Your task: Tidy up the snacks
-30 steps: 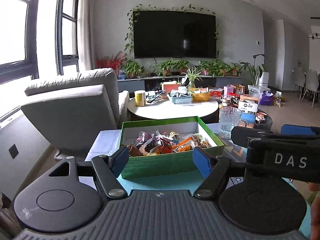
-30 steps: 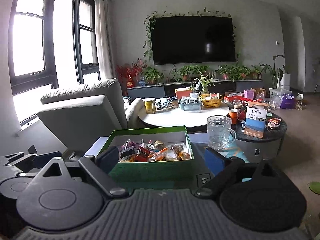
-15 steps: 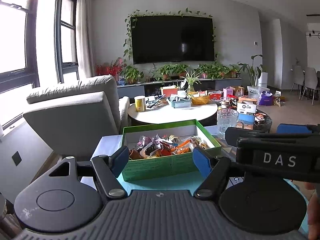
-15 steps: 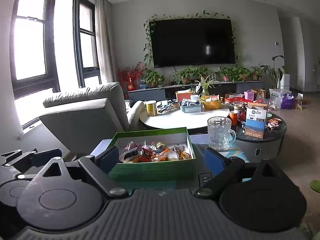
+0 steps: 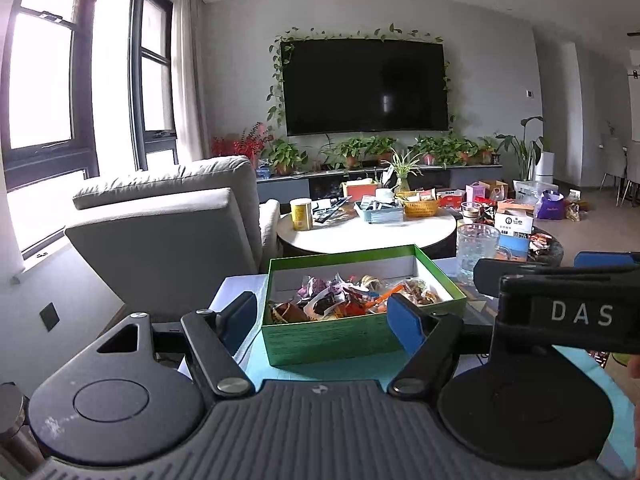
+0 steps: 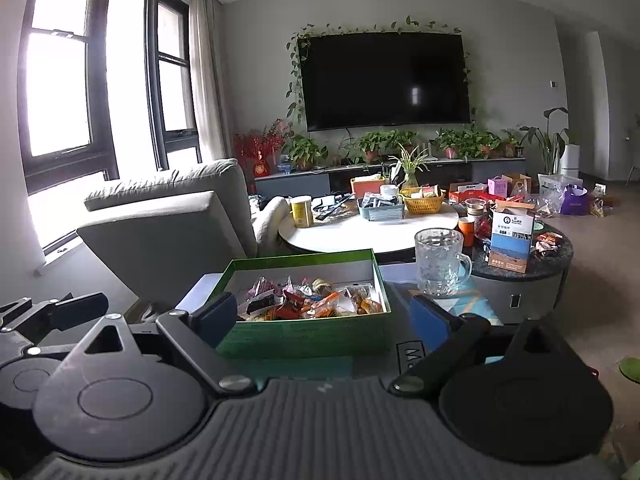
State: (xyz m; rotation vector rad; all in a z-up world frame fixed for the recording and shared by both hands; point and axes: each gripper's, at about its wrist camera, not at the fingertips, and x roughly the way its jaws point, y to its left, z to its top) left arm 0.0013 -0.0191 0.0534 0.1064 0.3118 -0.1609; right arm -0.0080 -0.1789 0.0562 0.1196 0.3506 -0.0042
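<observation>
A green open box [image 5: 340, 338] [image 6: 304, 336] full of mixed wrapped snacks [image 5: 352, 300] [image 6: 312, 300] stands on a teal mat [image 5: 340, 370] just ahead of both grippers. My left gripper [image 5: 322, 320] is open and short of the box's front wall, with nothing between its blue pads [image 5: 402, 322]. My right gripper [image 6: 320, 320] is also open and empty, its fingers standing either side of the box's front as seen from behind. In the left wrist view its black body marked DAS [image 5: 568, 312] shows at the right.
A glass mug [image 6: 438, 260] [image 5: 476, 248] stands right of the box. Beyond are a round white table [image 6: 368, 236] with a basket, a tin and a tray, and a dark side table [image 6: 532, 268] with cartons. A grey armchair [image 6: 168, 224] is at the left.
The left wrist view has tipped up a little, so the box sits slightly lower in the picture. The right gripper has kept still. Both grippers stay open.
</observation>
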